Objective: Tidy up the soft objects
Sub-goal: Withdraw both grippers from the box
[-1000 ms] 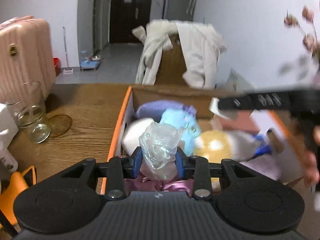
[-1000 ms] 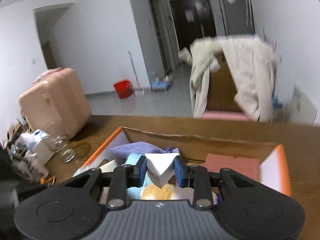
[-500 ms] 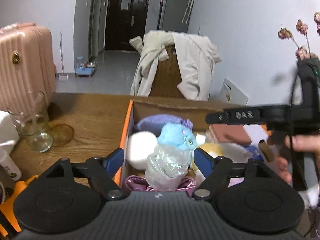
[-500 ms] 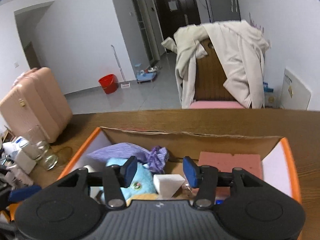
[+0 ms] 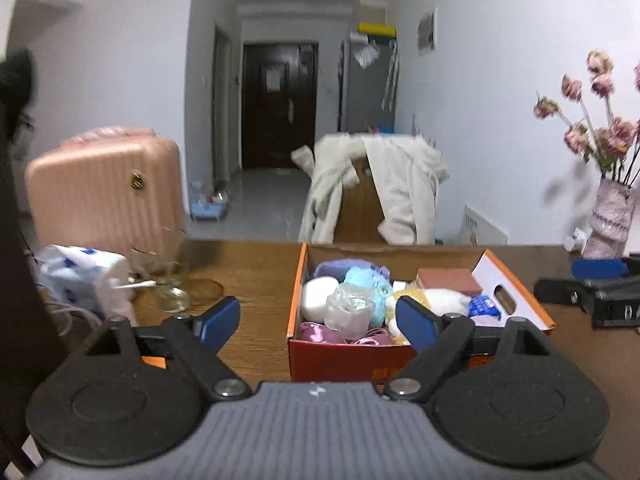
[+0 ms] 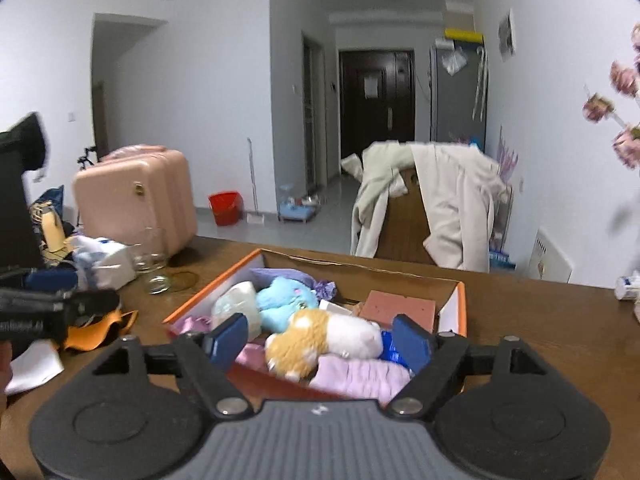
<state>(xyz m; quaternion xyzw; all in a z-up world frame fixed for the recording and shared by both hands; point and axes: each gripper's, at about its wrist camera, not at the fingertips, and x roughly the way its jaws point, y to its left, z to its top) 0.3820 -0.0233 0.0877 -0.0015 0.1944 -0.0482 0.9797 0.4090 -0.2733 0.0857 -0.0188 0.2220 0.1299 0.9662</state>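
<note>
An orange-rimmed cardboard box [image 5: 348, 356] [image 6: 208, 292] stands on the wooden table, filled with soft things. Inside lie a crumpled clear plastic bag [image 5: 348, 312], a blue plush [image 5: 366, 280] [image 6: 280, 300], a white round sponge [image 5: 318, 300], an orange-and-white plush [image 6: 320, 336], a white wedge sponge [image 6: 334, 307] and a pink block [image 5: 448, 280]. My left gripper [image 5: 316, 326] hovers in front of the box, its jaws opening, and nothing is held between them. My right gripper [image 6: 320, 340] hangs back from the box too, its jaws opening with nothing gripped.
A glass jar [image 5: 172, 280] and a tissue pack [image 5: 80, 276] sit on the table's left. A vase of dried flowers [image 5: 608, 220] stands at the right. Beyond the table are a pink suitcase [image 5: 104, 196] and a chair draped with a coat [image 5: 376, 192].
The left gripper let go of the clear plastic bag and the right one dropped the white wedge sponge into the box. Both pulled back and upward, jaws spreading wide.
</note>
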